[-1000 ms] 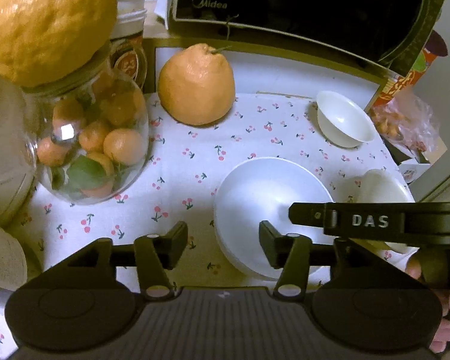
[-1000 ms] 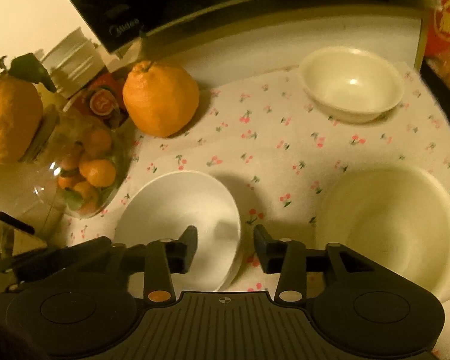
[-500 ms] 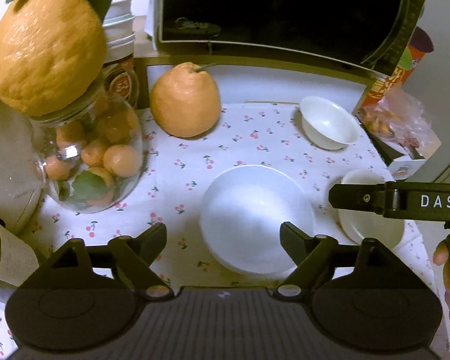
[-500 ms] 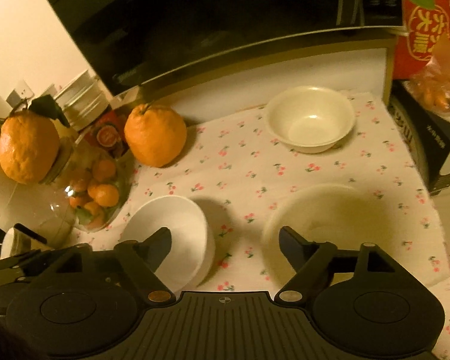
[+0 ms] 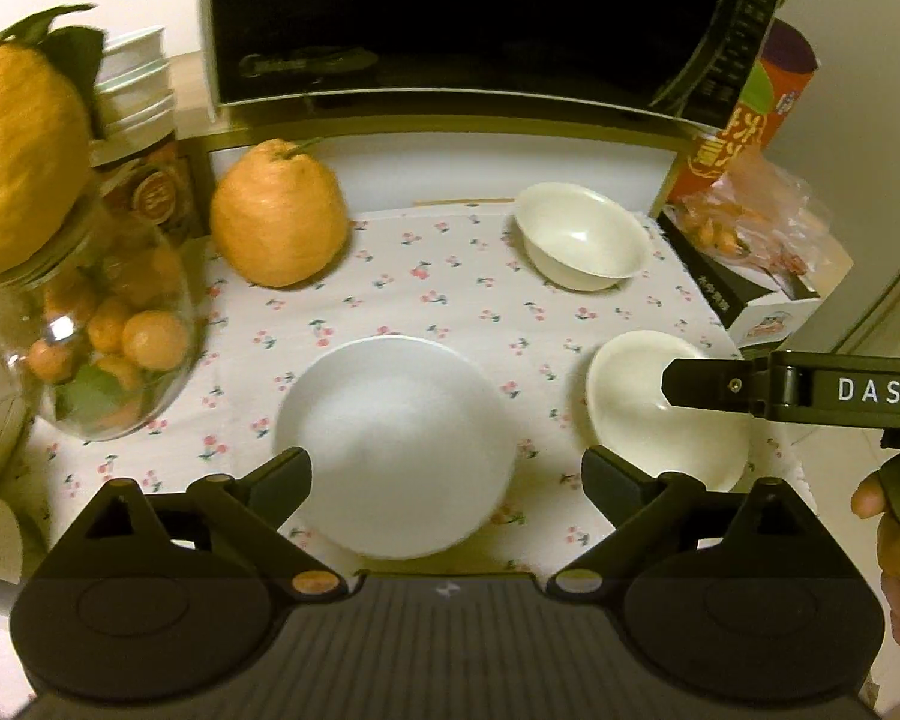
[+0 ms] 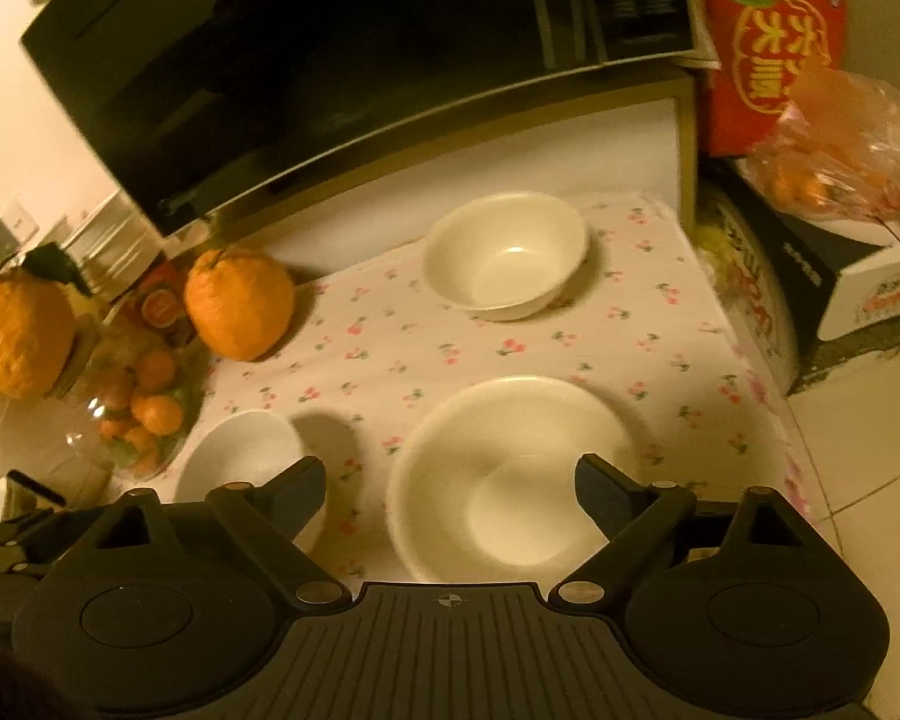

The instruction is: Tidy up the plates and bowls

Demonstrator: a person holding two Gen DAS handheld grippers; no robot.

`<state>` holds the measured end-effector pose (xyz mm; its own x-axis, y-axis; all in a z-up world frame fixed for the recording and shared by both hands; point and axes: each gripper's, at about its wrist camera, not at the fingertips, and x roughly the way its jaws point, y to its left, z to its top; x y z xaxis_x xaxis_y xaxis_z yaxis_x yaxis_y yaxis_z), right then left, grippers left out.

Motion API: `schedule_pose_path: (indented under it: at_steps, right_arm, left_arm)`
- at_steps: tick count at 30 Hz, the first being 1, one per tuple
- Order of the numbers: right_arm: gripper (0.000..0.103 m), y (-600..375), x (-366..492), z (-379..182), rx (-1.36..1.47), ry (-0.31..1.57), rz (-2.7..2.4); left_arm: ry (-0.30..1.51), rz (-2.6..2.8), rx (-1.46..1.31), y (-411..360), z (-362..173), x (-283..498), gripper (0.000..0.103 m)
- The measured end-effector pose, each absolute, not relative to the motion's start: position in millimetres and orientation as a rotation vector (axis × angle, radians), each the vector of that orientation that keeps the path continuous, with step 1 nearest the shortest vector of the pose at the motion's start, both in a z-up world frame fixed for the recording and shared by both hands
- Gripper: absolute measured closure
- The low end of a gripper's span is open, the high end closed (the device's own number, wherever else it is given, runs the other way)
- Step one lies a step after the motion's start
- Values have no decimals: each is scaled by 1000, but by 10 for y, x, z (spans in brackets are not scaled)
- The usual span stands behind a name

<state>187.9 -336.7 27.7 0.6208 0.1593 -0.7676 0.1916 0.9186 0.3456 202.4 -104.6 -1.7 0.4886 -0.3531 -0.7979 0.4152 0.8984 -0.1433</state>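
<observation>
A stack of white plates (image 5: 396,444) lies on the cherry-print cloth (image 5: 450,294), also in the right wrist view (image 6: 240,462). A large cream bowl (image 6: 510,474) sits to its right, also in the left wrist view (image 5: 642,414). A smaller cream bowl (image 6: 507,255) stands at the back, also in the left wrist view (image 5: 582,243). My left gripper (image 5: 447,474) is open and empty above the plates. My right gripper (image 6: 450,480) is open and empty above the large bowl; its body shows in the left wrist view (image 5: 810,390).
A black microwave (image 5: 462,24) stands at the back. A large orange fruit (image 5: 279,216) lies on the cloth. A glass jar of small oranges (image 5: 102,324) with another fruit on top stands left. A box and bagged fruit (image 5: 756,228) stand right.
Both grippers have opened wide and pulled back and up from the table. More of the cloth and both bowls show now.
</observation>
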Motion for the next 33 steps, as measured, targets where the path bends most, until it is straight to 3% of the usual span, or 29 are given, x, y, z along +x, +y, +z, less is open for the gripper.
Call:
schedule_pose_path:
  at_steps: [11,15,21,23,25,29,33]
  right_arm:
    - [11,-3873,1809,97,504,914,-103]
    - [11,-3971,1806,8,529,920,-110]
    - [12,-4016,1799,-73,516,919,-133]
    - [13,-4026,1797,-79,512,916,-137]
    - [15,-4042,1792,-85,515,912,-140]
    - [22,-4039,1806,-112,513,921,-150]
    - [37,-4028,1818,-178,521,946,-154]
  left_arm:
    - [931,-519,51,-1429,-114,2001,5]
    - [937,-550,64,-1581,-196,1976,9]
    - [926,-568,69,-1681,-256,1956,27]
    - [922,-572,65,-1687,-270,1964,41]
    - [933,-579,46,-1680,-288,1978,49]
    - [952,-582,40,-1711,-333,1985,53]
    - [968,-578,48,-1735,-383,1985,59]
